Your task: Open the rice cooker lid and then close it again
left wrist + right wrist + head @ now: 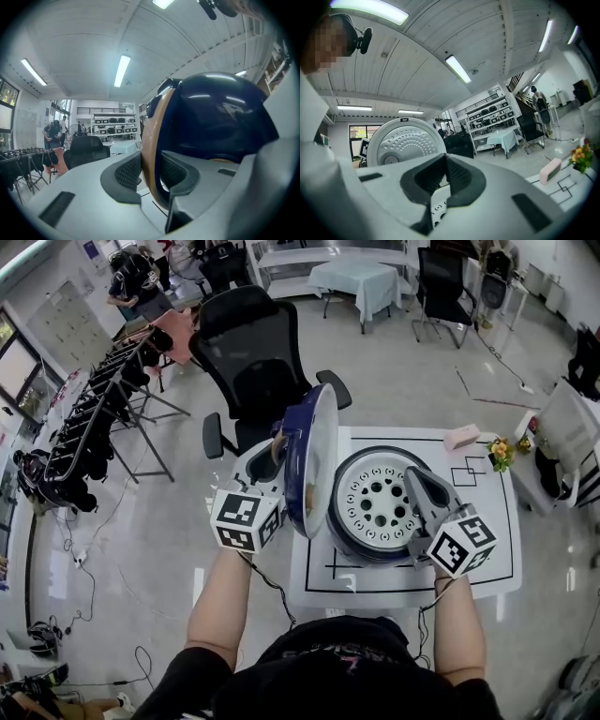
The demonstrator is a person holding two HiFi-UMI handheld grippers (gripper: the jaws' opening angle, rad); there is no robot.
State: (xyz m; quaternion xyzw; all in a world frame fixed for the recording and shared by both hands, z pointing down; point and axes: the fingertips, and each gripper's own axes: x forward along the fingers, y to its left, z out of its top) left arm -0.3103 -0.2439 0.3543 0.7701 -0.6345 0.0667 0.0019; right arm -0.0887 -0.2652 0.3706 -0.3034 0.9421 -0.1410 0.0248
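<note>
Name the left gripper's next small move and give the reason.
Probably swing the lid down toward the cooker body. The lid stands upright and fully open, and the left gripper clamps its rim, so opening looks done and only closing is left.

The lid [312, 460] is dark navy outside with a tan rim, and silvery white inside with rows of small dimples (clearest in the right gripper view). The cooker [349, 545] has a dark body, and its inner plate [375, 504] is white with round holes. The table [487, 563] is white with thin black lines. The left gripper [150, 171] and right gripper [443, 176] are pale grey with dark grey meshed pads [127, 172]. Their cubes [246, 518] carry black-and-white squares. The box [461, 437] is pink and the chair [248, 352] black.
</note>
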